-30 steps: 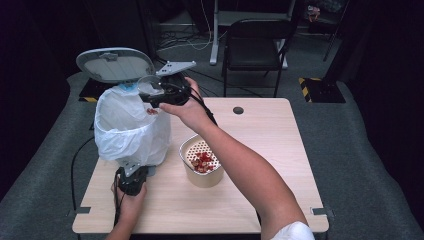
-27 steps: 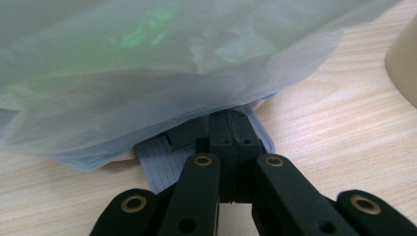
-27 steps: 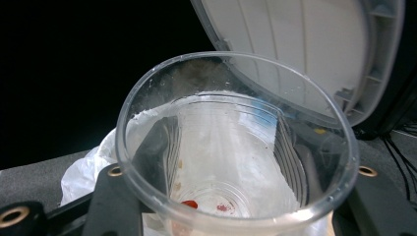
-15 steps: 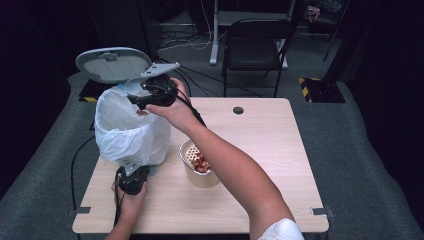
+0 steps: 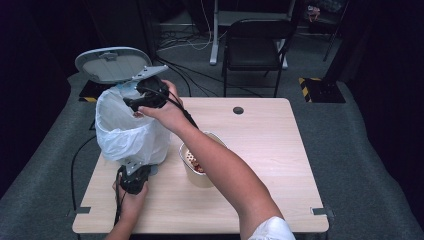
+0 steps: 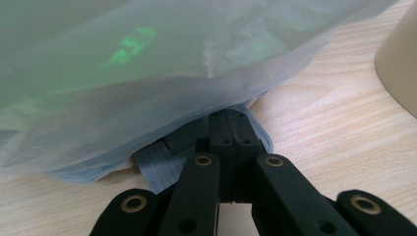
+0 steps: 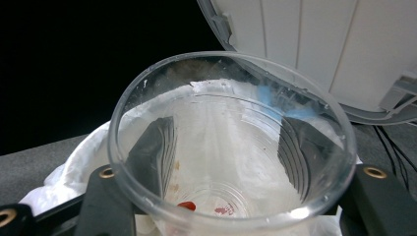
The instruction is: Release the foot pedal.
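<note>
A bin lined with a white bag (image 5: 127, 132) stands at the table's left, its grey lid (image 5: 112, 64) tipped up. Over its mouth my right gripper (image 5: 133, 105) is shut on a clear plastic cup (image 7: 231, 137). The jaws have just been opening slightly with the cup still between them. The cup faces the lid (image 7: 319, 44), and red residue (image 7: 187, 205) clings to its bottom. My left gripper (image 5: 132, 167) is shut at the bin's base, its tips (image 6: 231, 132) resting on the grey ribbed pedal (image 6: 162, 167) under the bag (image 6: 147, 73).
A beige paper tub (image 5: 200, 175) with red bits inside sits just right of the bin, partly under my right forearm. The wooden table (image 5: 270, 150) has a cable hole (image 5: 238, 110) near its far edge. A black chair (image 5: 255, 45) stands behind it.
My right hand has carried the cup left and a little down, from beside the bin to over its mouth. The left gripper has stayed at the pedal.
</note>
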A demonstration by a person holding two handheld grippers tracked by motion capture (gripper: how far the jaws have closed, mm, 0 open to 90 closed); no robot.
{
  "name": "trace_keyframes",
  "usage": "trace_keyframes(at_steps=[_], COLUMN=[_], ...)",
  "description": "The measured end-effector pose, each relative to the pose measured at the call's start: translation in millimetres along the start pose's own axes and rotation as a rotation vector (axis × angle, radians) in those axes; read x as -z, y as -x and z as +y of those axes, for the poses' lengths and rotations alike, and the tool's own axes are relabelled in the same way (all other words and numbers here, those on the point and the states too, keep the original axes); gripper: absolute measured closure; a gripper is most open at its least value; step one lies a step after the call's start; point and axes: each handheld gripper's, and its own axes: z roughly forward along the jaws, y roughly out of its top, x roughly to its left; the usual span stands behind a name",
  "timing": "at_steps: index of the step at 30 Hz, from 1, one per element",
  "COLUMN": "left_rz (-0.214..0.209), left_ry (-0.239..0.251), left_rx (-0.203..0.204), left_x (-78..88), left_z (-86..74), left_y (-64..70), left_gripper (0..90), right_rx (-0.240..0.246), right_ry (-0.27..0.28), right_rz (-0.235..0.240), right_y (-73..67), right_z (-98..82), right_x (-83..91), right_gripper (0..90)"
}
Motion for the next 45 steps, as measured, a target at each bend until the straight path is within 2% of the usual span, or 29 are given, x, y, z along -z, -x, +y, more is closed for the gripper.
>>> trace_keyframes(at_steps=[6, 7, 8, 9, 11, 12, 14, 20, 23, 24, 29, 31, 34, 35, 36, 39, 40, 41, 43, 44, 45], left_rz=[-0.005, -0.005, -0.002, -0.002, -0.006, -0.012, -0.005, -0.012, -0.005, -0.013, -0.013, -0.005, -0.003, -0.012, -0.015, -0.013, -0.013, -0.009, -0.01, -0.011, -0.008], left_ry=[-0.019, -0.019, 0.001, 0.001, 0.003, -0.011, 0.004, -0.011, 0.004, -0.016, -0.008, 0.004, 0.001, -0.016, -0.012, -0.014, -0.014, 0.0, 0.0, 0.001, -0.006], left_rx=[-0.006, -0.007, 0.0, 0.0, 0.004, 0.002, 0.007, 0.008, 0.008, 0.006, 0.01, 0.008, 0.019, 0.025, 0.009, 0.014, 0.014, 0.028, 0.01, 0.026, 0.023], left_x=[1.4, 1.4, 0.0, 0.0, -0.1, 0.9, -0.1, 1.0, -0.1, 1.3, 0.8, -0.1, 0.0, 1.1, 1.1, 1.2, 1.2, -0.1, 0.2, -0.1, 0.3], left_z=[0.6, 0.6, -0.1, -0.1, -0.1, 0.4, -0.2, 0.4, -0.2, 0.6, 0.3, -0.2, -0.5, 0.0, 0.4, 0.2, 0.2, -0.6, 0.0, -0.4, -0.4], left_y=[-0.6, -0.7, -0.3, -0.3, -0.5, -0.9, -0.3, -0.8, -0.2, -0.8, -0.6, 0.2, 0.4, -0.2, -1.3, -0.6, -0.6, 0.3, -0.7, 0.4, 0.0], left_gripper=[90.0, 90.0, 90.0, 90.0, 90.0, 90.0, 90.0, 90.0, 90.0, 90.0, 90.0, 90.0, 90.0, 90.0, 90.0, 90.0, 90.0, 90.0, 90.0, 90.0, 90.0], right_rx=[-0.003, -0.007, -0.035, -0.035, -0.048, -0.048, -0.043, -0.009, -0.011, -0.012, -0.024, -0.046, -0.039, -0.039, -0.041, -0.053, -0.053, -0.056, -0.057, -0.052, -0.064], right_ry=[-0.01, -0.011, -0.02, -0.02, -0.037, -0.037, -0.031, -0.055, -0.053, -0.047, -0.034, -0.002, -0.003, 0.01, 0.018, 0.03, 0.03, 0.036, 0.042, 0.037, 0.042], right_rz=[-0.017, -0.018, -0.027, -0.027, -0.05, -0.05, -0.037, -0.02, -0.002, 0.003, 0.006, 0.017, 0.016, 0.022, 0.024, 0.028, 0.028, 0.033, 0.027, 0.025, 0.02], right_y=[-4.6, -5.3, -7.2, -7.2, -11.1, -11.1, -13.4, -19.1, -18.0, -16.6, -9.7, -6.4, -3.7, -1.0, 0.2, 4.0, 4.0, 6.1, 7.0, 8.3, 10.3], right_z=[3.9, 4.4, 5.3, 5.3, 5.2, 5.2, 5.0, 4.1, 1.8, 0.7, -5.4, -9.9, -12.8, -15.3, -16.6, -21.6, -21.6, -27.0, -29.9, -32.7, -37.9], right_x=[-10.3, -11.9, -18.0, -18.0, -23.2, -23.2, -24.0, -17.4, -9.2, -5.8, 13.1, 27.4, 37.3, 48.0, 53.6, 69.9, 69.9, 80.0, 84.0, 88.0, 95.0], right_gripper=[36.0, 32.8, 19.0, 19.0, 12.2, 12.2, 7.7, 7.7, 13.4, 14.1, 15.6, 18.6, 19.0, 20.6, 21.4, 24.3, 24.3, 25.0, 25.5, 25.8, 26.6])
